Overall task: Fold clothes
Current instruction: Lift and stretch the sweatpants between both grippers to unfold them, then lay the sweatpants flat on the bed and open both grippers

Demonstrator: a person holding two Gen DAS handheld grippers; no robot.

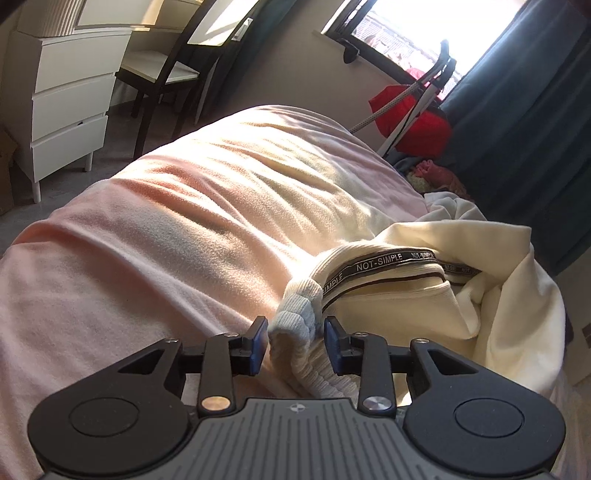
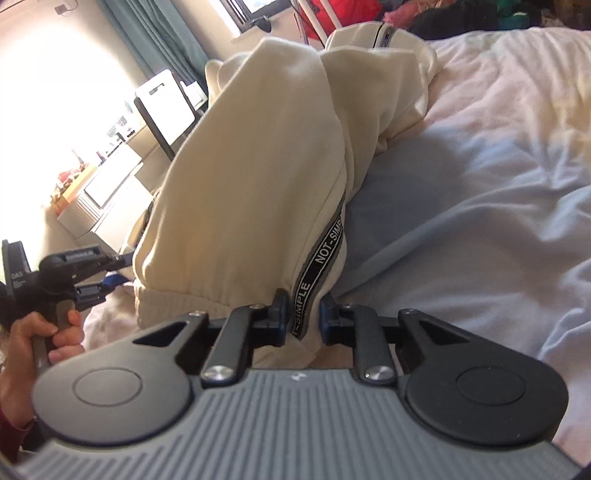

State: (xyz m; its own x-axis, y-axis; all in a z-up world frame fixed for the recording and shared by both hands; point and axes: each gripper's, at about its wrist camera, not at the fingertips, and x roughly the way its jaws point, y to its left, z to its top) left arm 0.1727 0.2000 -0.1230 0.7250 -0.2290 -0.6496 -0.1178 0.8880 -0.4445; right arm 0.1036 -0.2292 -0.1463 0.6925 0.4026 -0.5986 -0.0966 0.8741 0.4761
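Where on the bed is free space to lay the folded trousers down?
The pink blanket is bare left of the cream trousers, toward the white drawers. By the window it is crowded: red bag and loose clothes.

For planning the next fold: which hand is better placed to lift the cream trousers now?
Right. The right gripper has its jaws closed on the cream trousers at the striped hem, so it can probably lift at once. The left gripper has the ribbed cuff between open jaws, not gripped.
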